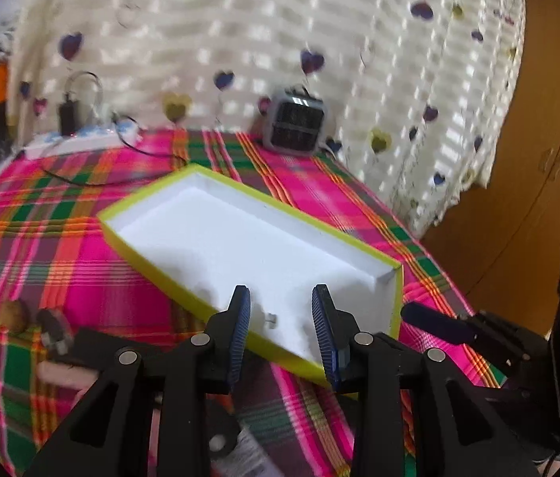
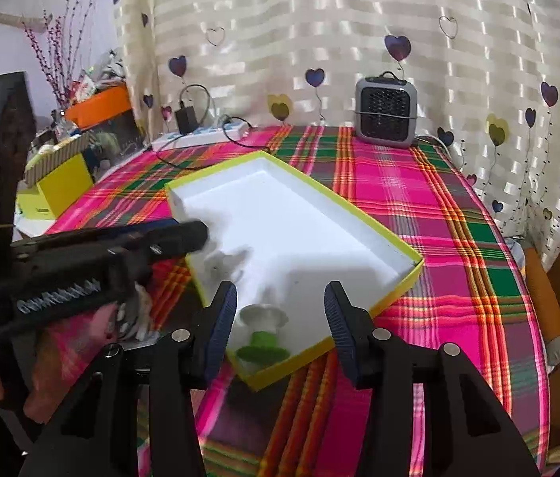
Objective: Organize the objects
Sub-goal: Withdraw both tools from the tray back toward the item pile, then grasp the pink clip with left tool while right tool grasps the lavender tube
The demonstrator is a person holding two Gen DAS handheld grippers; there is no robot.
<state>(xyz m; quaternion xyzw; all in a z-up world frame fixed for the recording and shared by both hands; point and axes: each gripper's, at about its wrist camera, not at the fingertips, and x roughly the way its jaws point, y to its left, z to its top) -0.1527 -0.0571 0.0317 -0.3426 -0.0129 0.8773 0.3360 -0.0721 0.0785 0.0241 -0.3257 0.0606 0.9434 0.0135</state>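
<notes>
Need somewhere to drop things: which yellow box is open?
The shallow box on the plaid tablecloth, white inside; the other yellow box, beyond the table's left edge, has a striped piece on top.

Right gripper (image 2: pixel 280 318) hangs with jaws wide apart over the near corner of the yellow-edged white box (image 2: pixel 411 274) on the plaid table (image 2: pixel 439 214), a small white-and-green piece (image 2: pixel 262 328) lying inside.

One yellow-rimmed box (image 2: pixel 399 246) — one grey heater (image 2: pixel 386 110), one power strip (image 2: pixel 200 138), one white-and-green piece (image 2: pixel 263 332).
</notes>
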